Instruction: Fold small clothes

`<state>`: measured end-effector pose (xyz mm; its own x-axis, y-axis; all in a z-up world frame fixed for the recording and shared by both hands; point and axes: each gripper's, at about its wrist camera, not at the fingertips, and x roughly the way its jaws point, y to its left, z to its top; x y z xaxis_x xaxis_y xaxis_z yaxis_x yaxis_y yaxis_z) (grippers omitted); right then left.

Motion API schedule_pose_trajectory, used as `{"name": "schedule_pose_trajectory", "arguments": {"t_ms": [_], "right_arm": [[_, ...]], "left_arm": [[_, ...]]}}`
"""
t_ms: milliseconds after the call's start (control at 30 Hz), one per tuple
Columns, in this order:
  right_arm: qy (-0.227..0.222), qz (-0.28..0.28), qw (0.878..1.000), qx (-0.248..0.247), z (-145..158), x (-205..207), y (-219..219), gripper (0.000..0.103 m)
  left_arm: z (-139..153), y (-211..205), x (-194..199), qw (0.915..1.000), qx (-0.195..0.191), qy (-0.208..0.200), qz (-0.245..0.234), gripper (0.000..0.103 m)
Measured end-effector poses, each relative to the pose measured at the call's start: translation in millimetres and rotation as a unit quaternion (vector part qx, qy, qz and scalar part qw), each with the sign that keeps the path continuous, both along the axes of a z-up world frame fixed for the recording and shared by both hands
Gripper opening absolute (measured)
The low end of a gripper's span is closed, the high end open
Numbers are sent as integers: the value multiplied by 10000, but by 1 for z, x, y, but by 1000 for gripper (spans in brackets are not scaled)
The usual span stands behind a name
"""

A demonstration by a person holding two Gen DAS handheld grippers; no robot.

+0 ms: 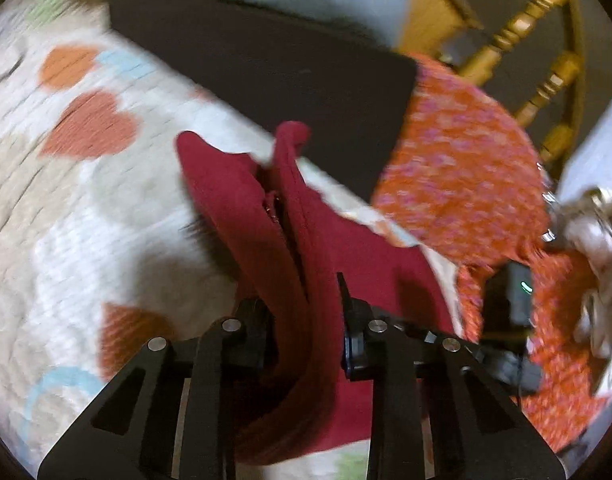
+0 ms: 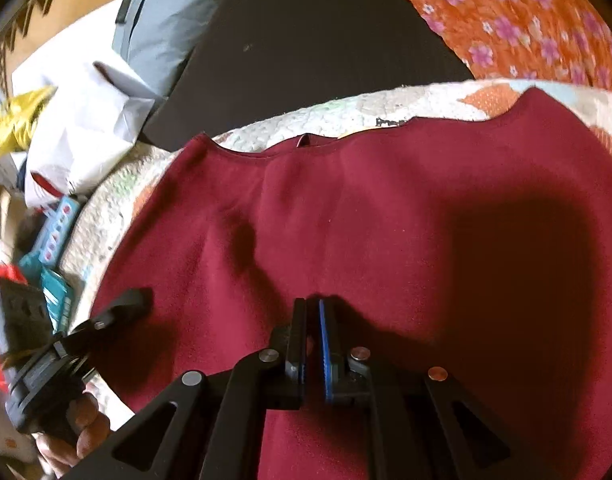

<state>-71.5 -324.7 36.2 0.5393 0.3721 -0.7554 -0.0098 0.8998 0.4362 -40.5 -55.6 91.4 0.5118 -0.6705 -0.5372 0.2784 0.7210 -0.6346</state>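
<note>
A dark red garment [image 2: 386, 208] lies spread on a quilt with heart patterns [image 2: 265, 132]. In the left wrist view one edge of the garment [image 1: 233, 200] is gathered into upright folds and raised off the quilt [image 1: 85, 220]. My left gripper [image 1: 306, 304] is shut on those folds. The right wrist view shows this gripper's finger [image 2: 133, 298] at the garment's left edge, with a hand [image 2: 81, 432] holding it. My right gripper [image 2: 314, 304] is shut, its tips down on the middle of the near part of the cloth. Whether it pinches fabric I cannot tell.
A flat black panel [image 1: 265, 60] lies past the quilt's far edge. Orange floral fabric [image 1: 458, 168] is at the right, with a wooden chair [image 1: 546, 40] behind it. White bags [image 2: 85, 120] and boxes [image 2: 53, 240] crowd the floor to the left of the quilt.
</note>
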Motion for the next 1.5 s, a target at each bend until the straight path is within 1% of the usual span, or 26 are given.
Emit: {"name": "schedule_pose_trajectory", "arguments": {"t_ms": [67,133,167,200,267,300,367,400,433,467,500,567,633,733,800,867,967,1033,1133,1167,1200,1233,1267,1300,1367,1500], "right_arm": [[5,-140,9987,485,3,1,-12,9],[-95,-409,9913,1247,6,1,-31,31],[-149,-606,9843,1649,7,2,-41,48],[-195,-757,9783,1917,6,2,-48,52],[-177,-903,9644,2480,0,8,-59,55],[-46,-954,9574,2724,-8,14,-64,55],[107,-1106,9486,2963,-17,18,-69,55],[-48,-1106,9424,3157,-15,16,-71,55],[-196,-1040,9410,3216,-11,15,-70,55],[-365,-934,9426,3185,-4,14,-68,58],[-564,-755,9483,3029,7,14,-63,64],[-636,-518,9582,2739,19,20,-53,67],[-501,-114,9663,2521,27,31,-39,67],[-303,468,9731,2233,39,44,-14,67],[-302,760,9764,1998,50,49,1,74],[-259,1041,9790,1731,57,52,17,75],[-162,1602,9838,791,66,55,49,75],[-124,1943,9808,117,69,55,68,75],[-6,2178,9727,-806,62,59,91,74],[-3,2222,9692,-1067,58,59,95,66],[-19,2193,9658,-1386,55,58,97,44],[-40,2078,9655,-1571,52,59,96,34],[-93,1917,9689,-1562,51,59,90,22],[-150,1745,9740,-1436,52,58,81,18],[-270,1494,9802,-1272,57,53,63,17],[-656,1305,9830,-1108,85,37,26,16]], "left_arm": [[11,-17,-7,9993,97,-242,-282,24],[13,-36,-12,9977,292,-371,-490,24],[13,-44,-14,9969,379,-419,-544,24],[12,-53,-17,9957,499,-473,-622,24],[9,-68,-21,9934,676,-546,-743,24],[8,-77,-25,9910,838,-624,-831,24],[8,-90,-30,9856,1171,-804,-916,24],[9,-97,-34,9811,1382,-953,-959,24],[8,-100,-36,9790,1468,-1014,-983,24],[7,-101,-36,9781,1507,-1036,-997,24],[6,-102,-37,9767,1560,-1079,-1001,24],[5,-103,-38,9745,1651,-1148,-1000,24],[5,-105,-39,9729,1706,-1193,-1006,24],[4,-104,-41,9716,1746,-1249,-995,24],[4,-104,-42,9706,1772,-1288,-994,24],[3,-105,-43,9699,1793,-1307,-1000,24],[2,-106,-42,9701,1788,-1307,-992,24],[2,-107,-43,9698,1797,-1318,-991,25],[1,-109,-44,9691,1822,-1340,-987,25],[1,-109,-44,9691,1825,-1337,-980,25],[0,-108,-43,9698,1808,-1316,-971,25],[1,-107,-42,9705,1787,-1327,-931,25],[2,-104,-41,9734,1674,-1257,-928,25],[4,-102,-40,9758,1569,-1207,-926,24],[13,-97,-41,9804,1302,-1135,-944,24],[36,-105,-44,9871,597,-997,-1097,24]]}}
